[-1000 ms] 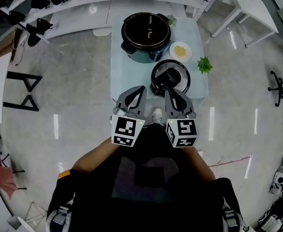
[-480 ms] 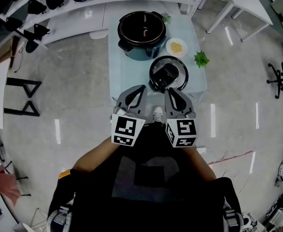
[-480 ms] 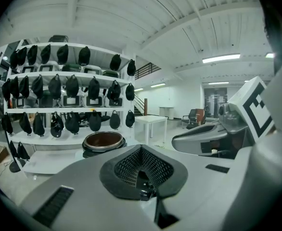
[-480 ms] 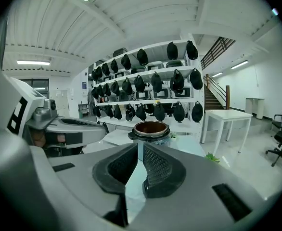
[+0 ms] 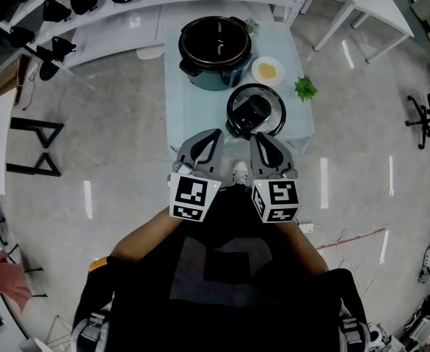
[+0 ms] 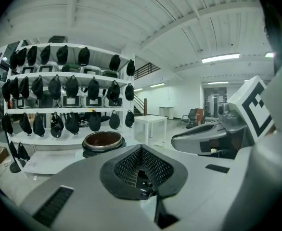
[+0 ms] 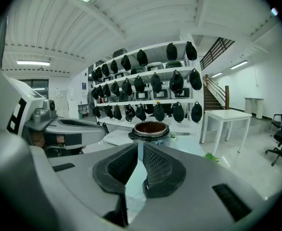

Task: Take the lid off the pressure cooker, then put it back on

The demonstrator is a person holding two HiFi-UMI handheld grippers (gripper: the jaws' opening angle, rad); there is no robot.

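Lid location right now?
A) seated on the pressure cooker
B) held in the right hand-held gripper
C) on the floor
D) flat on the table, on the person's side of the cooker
D: the lid lies flat on the table, nearer the person than the open pressure cooker.
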